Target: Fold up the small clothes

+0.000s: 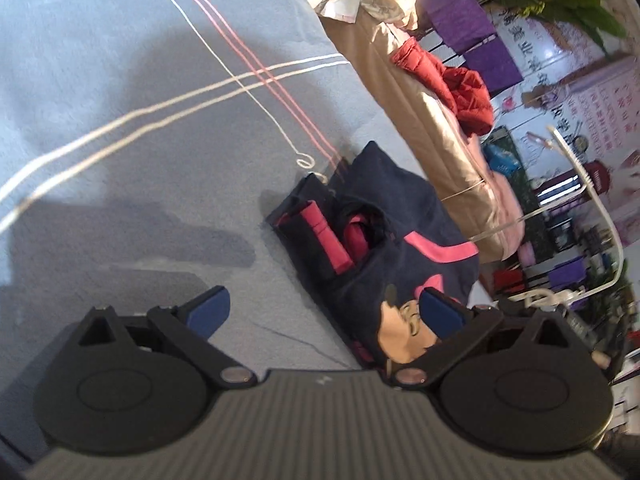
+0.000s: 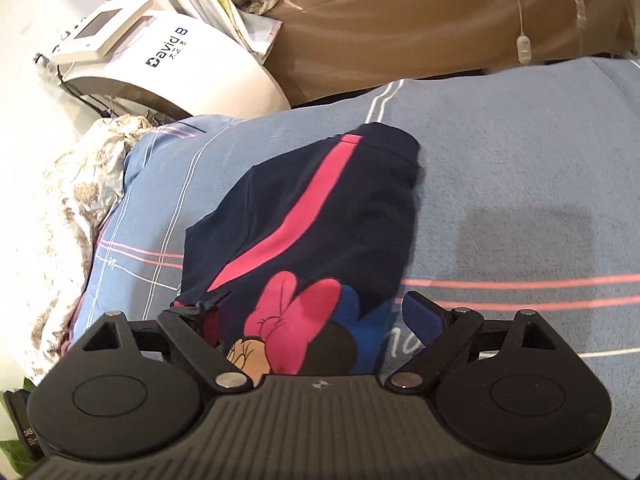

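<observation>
A small navy garment [image 1: 384,216] with pink trim and a cartoon print lies partly folded on the blue striped bedsheet [image 1: 120,80]. My left gripper [image 1: 326,312] hovers open at the garment's near edge. Its right finger overlaps the print, and its left finger is over bare sheet. In the right wrist view the same garment [image 2: 320,208] shows a long pink stripe and a pink bow. My right gripper [image 2: 308,316] is open, and the printed end of the garment lies between its spread fingers. The left fingertip is partly hidden by dark cloth.
A brown padded couch [image 2: 400,20] runs along the far side of the bed, with a red puffer jacket [image 1: 452,84] on it. A white machine [image 2: 160,60] and a floral quilt [image 2: 80,184] sit to the left. A white cable with a switch [image 2: 524,46] hangs over the couch.
</observation>
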{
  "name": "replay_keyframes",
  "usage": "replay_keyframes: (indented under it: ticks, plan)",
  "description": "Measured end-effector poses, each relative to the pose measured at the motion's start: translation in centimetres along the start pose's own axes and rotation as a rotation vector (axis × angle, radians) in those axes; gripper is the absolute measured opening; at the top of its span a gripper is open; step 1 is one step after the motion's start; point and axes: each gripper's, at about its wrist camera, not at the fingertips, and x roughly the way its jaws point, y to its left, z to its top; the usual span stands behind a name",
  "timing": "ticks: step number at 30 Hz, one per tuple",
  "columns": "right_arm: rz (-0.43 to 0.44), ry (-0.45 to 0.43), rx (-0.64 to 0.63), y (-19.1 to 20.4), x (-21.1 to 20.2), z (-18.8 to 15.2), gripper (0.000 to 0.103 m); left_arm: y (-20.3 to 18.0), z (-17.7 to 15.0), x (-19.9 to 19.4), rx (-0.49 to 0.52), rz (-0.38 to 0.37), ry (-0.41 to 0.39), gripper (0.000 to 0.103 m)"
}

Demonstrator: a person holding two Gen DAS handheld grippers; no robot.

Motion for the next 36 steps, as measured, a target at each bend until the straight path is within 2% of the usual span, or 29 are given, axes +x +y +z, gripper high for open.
replay_keyframes:
  ticks: [6, 9, 12, 17, 31, 36]
  plan:
    - [0.056, -0.034, 0.078, -1.9, -0.3, -0.4, 0.103, -2.3, 0.5, 3.7, 0.023, -0.094, 0.057, 0.103]
    - [0.064, -0.047, 0.127, -2.8, -0.1, -0.6, 0.103, -3.1, -0.2, 6.0, 0.024, -0.104, 0.098, 0.103]
    - [0.081, -0.055, 0.146, -3.7, -0.1, -0.9, 0.103, -2.8, -1.5, 7.6, -0.023, -0.111, 0.118, 0.103]
    - [0.124, -0.075, 0.178, -5.1, 0.2, -0.8, 0.103, -2.5, -1.7, 9.5, -0.096, -0.163, 0.074, 0.103]
    - [0.285, -0.177, 0.309, -8.3, 2.2, -0.6, 0.103, -3.4, 0.1, 14.2, -0.148, -0.234, 0.024, 0.103]
    - [0.341, -0.150, 0.298, -7.3, 4.0, 1.1, 0.103, -4.2, 1.4, 15.4, -0.162, -0.242, 0.032, 0.103]
